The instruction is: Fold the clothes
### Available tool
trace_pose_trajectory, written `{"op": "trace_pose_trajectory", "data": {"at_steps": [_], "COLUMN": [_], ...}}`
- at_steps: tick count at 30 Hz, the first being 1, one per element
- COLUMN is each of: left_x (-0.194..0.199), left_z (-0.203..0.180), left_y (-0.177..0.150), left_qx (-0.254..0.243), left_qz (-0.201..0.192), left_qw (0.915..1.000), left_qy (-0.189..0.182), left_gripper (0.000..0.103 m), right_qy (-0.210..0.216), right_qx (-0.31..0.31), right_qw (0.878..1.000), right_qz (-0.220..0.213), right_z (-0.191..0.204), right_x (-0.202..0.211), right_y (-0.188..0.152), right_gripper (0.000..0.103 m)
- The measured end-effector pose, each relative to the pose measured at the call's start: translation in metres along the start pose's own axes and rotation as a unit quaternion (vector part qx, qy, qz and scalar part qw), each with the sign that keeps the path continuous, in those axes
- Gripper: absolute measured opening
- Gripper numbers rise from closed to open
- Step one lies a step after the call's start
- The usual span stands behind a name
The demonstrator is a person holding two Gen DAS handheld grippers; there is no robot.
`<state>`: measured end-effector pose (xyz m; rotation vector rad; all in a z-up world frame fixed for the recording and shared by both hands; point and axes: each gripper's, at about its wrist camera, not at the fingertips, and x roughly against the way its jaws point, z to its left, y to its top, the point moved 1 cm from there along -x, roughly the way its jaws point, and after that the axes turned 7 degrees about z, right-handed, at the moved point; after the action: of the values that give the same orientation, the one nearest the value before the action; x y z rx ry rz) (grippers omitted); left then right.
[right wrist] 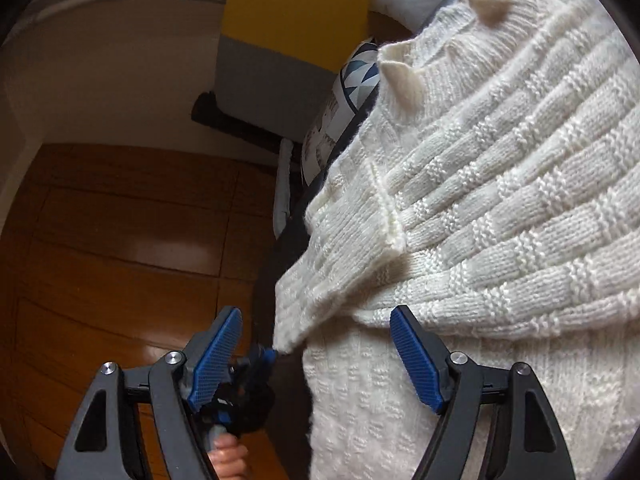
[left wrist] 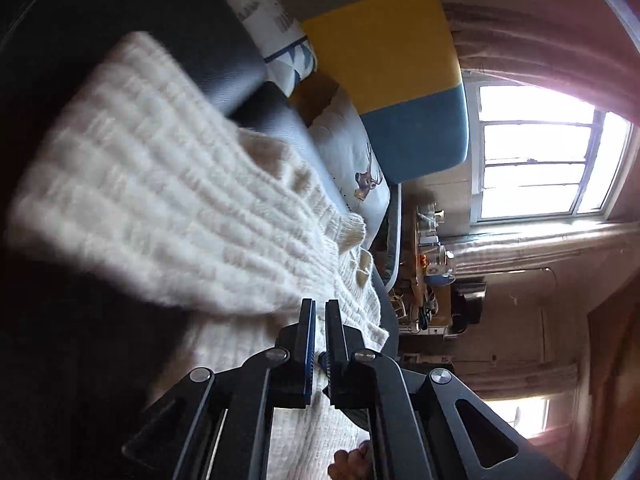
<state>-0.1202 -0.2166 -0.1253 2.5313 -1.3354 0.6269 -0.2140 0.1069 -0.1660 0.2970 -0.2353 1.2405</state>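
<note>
Sweater (left wrist: 168,208) in cream knit is lying across a dark leather sofa (left wrist: 224,52), and we are seeing it from both wrist views. Left gripper (left wrist: 319,312) is sitting low over the knit with its fingers (left wrist: 307,336) pressed nearly together; a thin strip of cream fabric is showing in the slit between them, so we are reading this as a pinch on the sweater. Part of the garment is blurring on the left side of that view. A hand (left wrist: 350,462) is showing at the bottom edge.

Right gripper (right wrist: 316,332) is standing with its blue-padded fingers (right wrist: 416,364) spread wide, nothing pressed between them. One pad is hanging over the wooden floor (right wrist: 120,240), the other is lying against the sweater (right wrist: 480,200). In this view a folded flap of the knit is drooping over the sofa edge, and its lowest corner is meeting the tip of the other gripper (right wrist: 262,356), seen small between the spread fingers, with a hand (right wrist: 228,460) below it.

Patterned cushions (left wrist: 352,152) are lying beyond the sweater, just beside a yellow and blue panel (left wrist: 384,44). A bright window (left wrist: 540,160) and a cluttered shelf (left wrist: 432,268) are filling the far side of the left view.
</note>
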Motion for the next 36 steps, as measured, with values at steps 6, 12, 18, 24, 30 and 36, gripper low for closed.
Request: {"op": "trace_pose_trajectory", "data": {"at_steps": [6,12,18,24,30,36], "left_x": [0.038,0.049,0.049,0.048,0.044,0.042], "left_z": [0.054,0.074,0.085,0.086,0.085,0.076], "left_y": [-0.020,-0.028,-0.031,-0.030,-0.032,-0.031], "left_qx": [0.045,0.056,0.060,0.057,0.058,0.059], "left_qz": [-0.027,-0.028,-0.017,-0.016,-0.011,-0.009], "left_qw": [0.9984,0.9969,0.9960,0.9959,0.9960,0.9934], "left_qy": [-0.023,-0.047,-0.064,-0.068,-0.067,-0.098], "left_gripper": [0.022,0.035,0.041,0.043,0.043,0.047], "right_qy": [-0.035,-0.024,-0.078,-0.053,-0.143,-0.173], "right_qx": [-0.017,-0.044,0.046,-0.053,-0.044,0.076], "right_qw": [0.996,0.993,0.990,0.992,0.982,0.976], "right_qz": [-0.075,-0.106,-0.108,-0.099,-0.116,-0.104], "right_z": [0.007,0.013,0.029,0.021,0.027,0.090], "right_x": [-0.015,-0.043,-0.063,-0.067,-0.071,-0.059], "right_y": [0.003,0.003,-0.004,0.004,0.013,0.020], "right_gripper": [0.075,0.065,0.061,0.058,0.006,0.006]}}
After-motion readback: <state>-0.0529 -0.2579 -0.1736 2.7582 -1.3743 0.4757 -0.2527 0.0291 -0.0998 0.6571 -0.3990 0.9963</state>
